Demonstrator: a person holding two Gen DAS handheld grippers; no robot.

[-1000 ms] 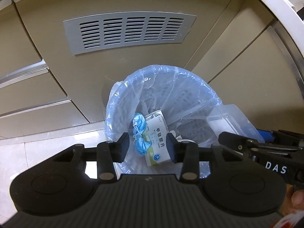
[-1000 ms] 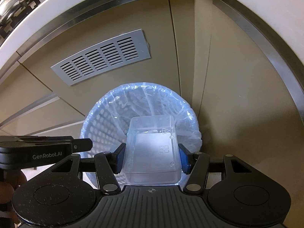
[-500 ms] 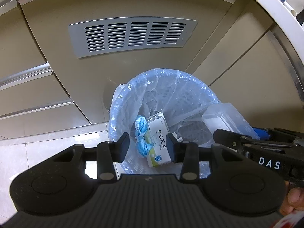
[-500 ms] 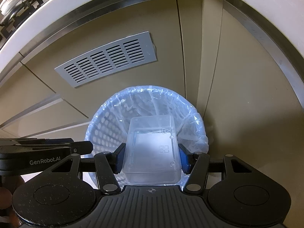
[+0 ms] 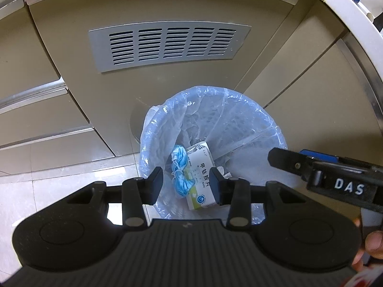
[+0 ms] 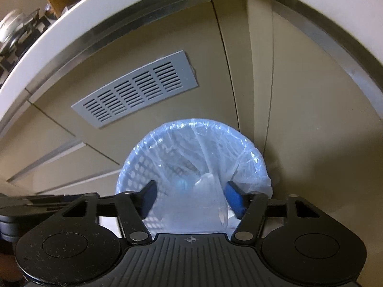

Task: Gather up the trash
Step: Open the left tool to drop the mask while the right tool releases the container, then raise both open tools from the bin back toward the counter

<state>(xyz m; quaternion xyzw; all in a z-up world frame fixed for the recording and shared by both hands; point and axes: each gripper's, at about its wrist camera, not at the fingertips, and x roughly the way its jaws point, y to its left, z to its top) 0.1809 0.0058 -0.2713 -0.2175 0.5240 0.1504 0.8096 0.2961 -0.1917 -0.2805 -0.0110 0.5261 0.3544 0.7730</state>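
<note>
The right gripper (image 6: 190, 197) held the clear tub a moment ago; now its jaws are opening and the tub (image 6: 201, 208) – blurred, probably falling – slips free into the bin (image 6: 143, 165). That item is done. The left gripper (image 5: 187, 183) hovers half open, grasping nothing, above the box (image 5: 199, 179) and mask (image 5: 180, 173) lying in the bin.
</note>
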